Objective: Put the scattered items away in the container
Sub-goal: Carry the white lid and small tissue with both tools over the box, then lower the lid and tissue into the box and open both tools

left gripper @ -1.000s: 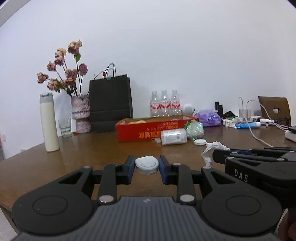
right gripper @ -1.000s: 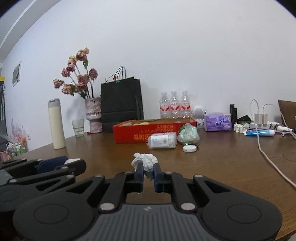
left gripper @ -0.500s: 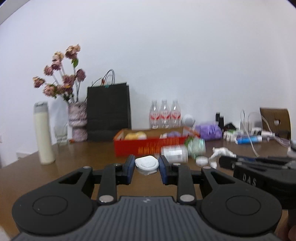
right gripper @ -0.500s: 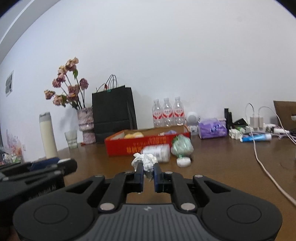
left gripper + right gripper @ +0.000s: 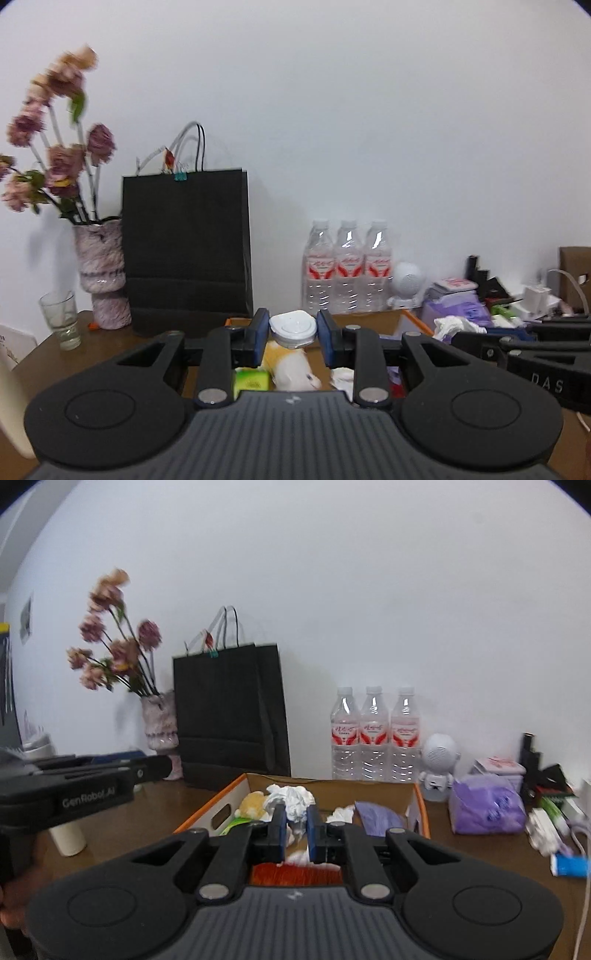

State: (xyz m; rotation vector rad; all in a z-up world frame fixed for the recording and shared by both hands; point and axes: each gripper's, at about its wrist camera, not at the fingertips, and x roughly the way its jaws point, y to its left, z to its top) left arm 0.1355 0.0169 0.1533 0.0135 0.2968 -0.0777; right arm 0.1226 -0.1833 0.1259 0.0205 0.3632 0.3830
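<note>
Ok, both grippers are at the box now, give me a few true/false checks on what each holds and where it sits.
1. The left gripper grips a white round lid. True.
2. The right gripper is empty. False: it pinches a crumpled tissue.
3. The tissue is over the open cardboard box. True.
4. The box is empty. False: a yellow plush toy and purple packet lie inside.

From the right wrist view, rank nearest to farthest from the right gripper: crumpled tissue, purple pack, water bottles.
1. Crumpled tissue, clamped in the right gripper.
2. Purple pack, on the table to the right.
3. Water bottles, against the back wall beyond the box.
</note>
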